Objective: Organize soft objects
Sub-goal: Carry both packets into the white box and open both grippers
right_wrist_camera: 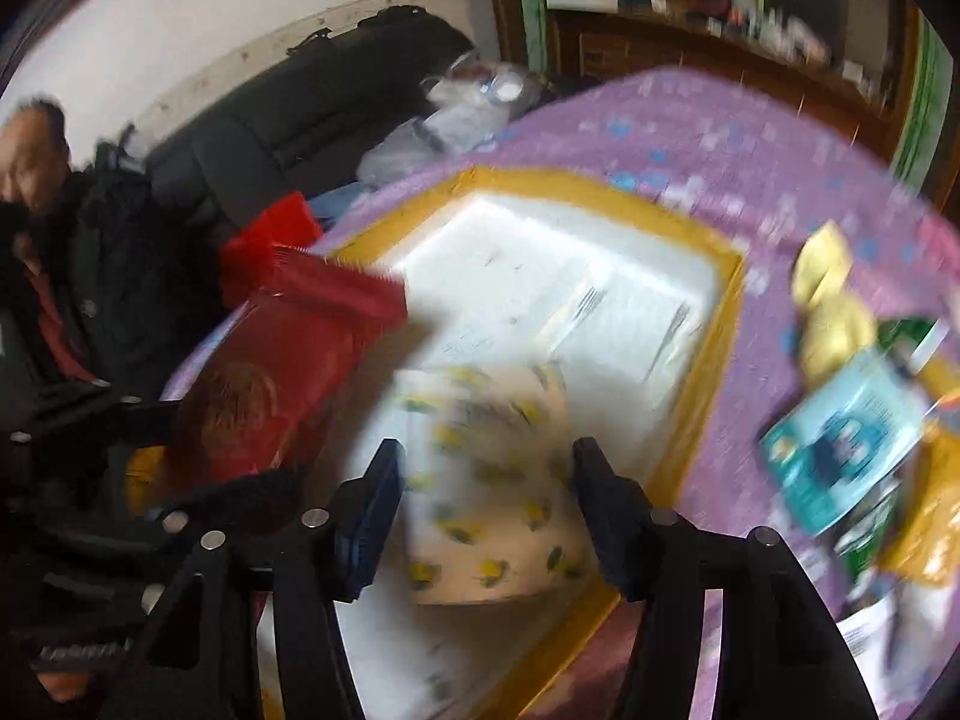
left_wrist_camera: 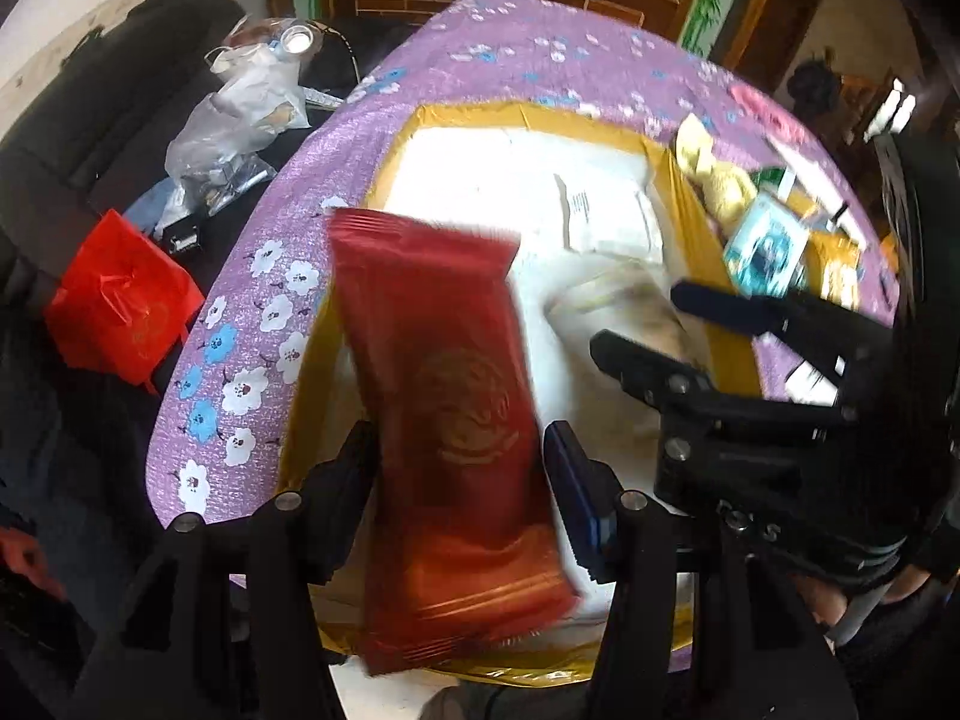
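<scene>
A long red soft packet [left_wrist_camera: 447,420] sits between the fingers of my left gripper [left_wrist_camera: 459,480], held over the white box with a yellow taped rim [left_wrist_camera: 528,111]. The jaws stand fairly wide; the left finger touches the packet, and the right pad looks just apart from it. The packet also shows in the right wrist view [right_wrist_camera: 300,354]. My right gripper [right_wrist_camera: 486,510] is open above a cream packet with a yellow pattern [right_wrist_camera: 492,480] lying in the box [right_wrist_camera: 708,360]. It also shows in the left wrist view [left_wrist_camera: 690,330], open.
The box rests on a round table with a purple flowered cloth [left_wrist_camera: 252,300]. A yellow soft toy [right_wrist_camera: 834,312] and a teal packet [right_wrist_camera: 846,450] lie to the right. A red bag [left_wrist_camera: 120,294] and clear plastic bags [left_wrist_camera: 240,114] sit on a black sofa. A person [right_wrist_camera: 36,192] sits at left.
</scene>
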`<action>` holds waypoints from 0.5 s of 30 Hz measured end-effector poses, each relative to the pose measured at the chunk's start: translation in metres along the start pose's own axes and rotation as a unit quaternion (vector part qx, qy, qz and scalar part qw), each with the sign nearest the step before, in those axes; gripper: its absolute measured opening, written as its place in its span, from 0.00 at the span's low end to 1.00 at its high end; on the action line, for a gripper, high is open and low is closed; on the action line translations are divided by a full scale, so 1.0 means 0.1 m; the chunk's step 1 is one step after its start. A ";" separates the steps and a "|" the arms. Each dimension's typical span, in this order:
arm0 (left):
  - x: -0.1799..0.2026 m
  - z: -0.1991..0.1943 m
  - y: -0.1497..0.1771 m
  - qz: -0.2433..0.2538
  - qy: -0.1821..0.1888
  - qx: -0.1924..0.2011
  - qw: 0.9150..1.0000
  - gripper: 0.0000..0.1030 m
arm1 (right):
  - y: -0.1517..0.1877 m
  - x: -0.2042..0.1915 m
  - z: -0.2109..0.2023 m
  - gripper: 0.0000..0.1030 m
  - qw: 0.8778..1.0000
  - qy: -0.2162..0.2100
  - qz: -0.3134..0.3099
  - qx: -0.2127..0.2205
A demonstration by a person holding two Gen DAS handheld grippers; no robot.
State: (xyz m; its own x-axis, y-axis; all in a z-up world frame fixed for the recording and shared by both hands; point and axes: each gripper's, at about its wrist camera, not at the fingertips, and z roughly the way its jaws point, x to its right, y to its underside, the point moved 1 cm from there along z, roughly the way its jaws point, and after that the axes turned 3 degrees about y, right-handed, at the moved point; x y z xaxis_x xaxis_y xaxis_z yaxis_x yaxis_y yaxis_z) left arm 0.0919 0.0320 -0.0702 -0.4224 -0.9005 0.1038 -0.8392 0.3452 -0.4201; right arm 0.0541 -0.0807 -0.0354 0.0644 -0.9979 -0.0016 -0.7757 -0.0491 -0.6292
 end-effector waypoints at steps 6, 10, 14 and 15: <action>-0.24 -0.11 0.03 -0.061 0.069 0.021 0.996 0.56 | -0.08 -0.02 -0.03 0.73 0.999 -0.032 -0.005 0.006; -0.15 -0.41 0.14 -0.089 0.056 0.092 0.990 0.63 | 0.02 0.09 -0.29 0.82 0.997 -0.050 0.022 0.049; 0.22 -0.57 0.33 -0.087 0.051 0.122 0.987 0.65 | 0.44 0.38 -0.67 0.84 0.994 -0.062 0.039 0.077; 0.38 -0.57 0.37 -0.077 0.044 0.122 0.989 0.65 | 0.55 0.46 -0.76 0.84 0.994 -0.051 0.042 0.082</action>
State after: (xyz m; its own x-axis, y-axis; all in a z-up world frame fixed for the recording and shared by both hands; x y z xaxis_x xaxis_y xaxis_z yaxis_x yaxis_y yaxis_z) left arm 0.0255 0.0256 -0.0302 -0.3333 -0.9069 0.2579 -0.7932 0.1218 -0.5967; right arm -0.0333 -0.1329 -0.0115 0.0728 -0.9884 -0.1329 -0.6694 0.0503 -0.7412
